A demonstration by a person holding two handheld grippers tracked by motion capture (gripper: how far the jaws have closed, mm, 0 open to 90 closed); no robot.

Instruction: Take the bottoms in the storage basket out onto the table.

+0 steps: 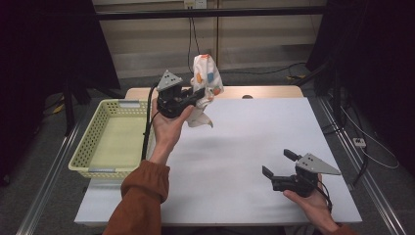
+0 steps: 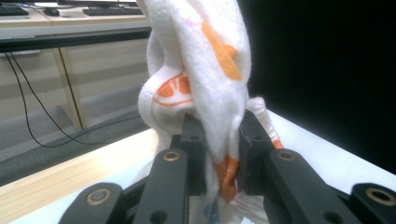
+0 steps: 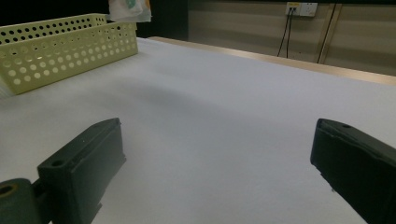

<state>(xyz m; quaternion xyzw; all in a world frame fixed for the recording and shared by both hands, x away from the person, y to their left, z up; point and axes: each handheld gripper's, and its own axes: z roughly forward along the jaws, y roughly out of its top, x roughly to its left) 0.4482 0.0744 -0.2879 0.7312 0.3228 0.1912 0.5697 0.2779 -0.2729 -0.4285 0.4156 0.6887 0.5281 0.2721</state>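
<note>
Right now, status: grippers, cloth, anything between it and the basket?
Left gripper shut on patterned cloth, held aloft. Right gripper open, low over the white table. Basket empty, nothing in the way.

Your table [image 1: 254,147]: a white rectangular top with a bare wooden strip [image 1: 254,92] along its far edge. One item stands directly on it, a pale yellow perforated basket [image 1: 93,142], set at your left edge with its long side running away from you. You have a small dark spot [image 1: 247,97] at the far edge, too small to identify.
</note>
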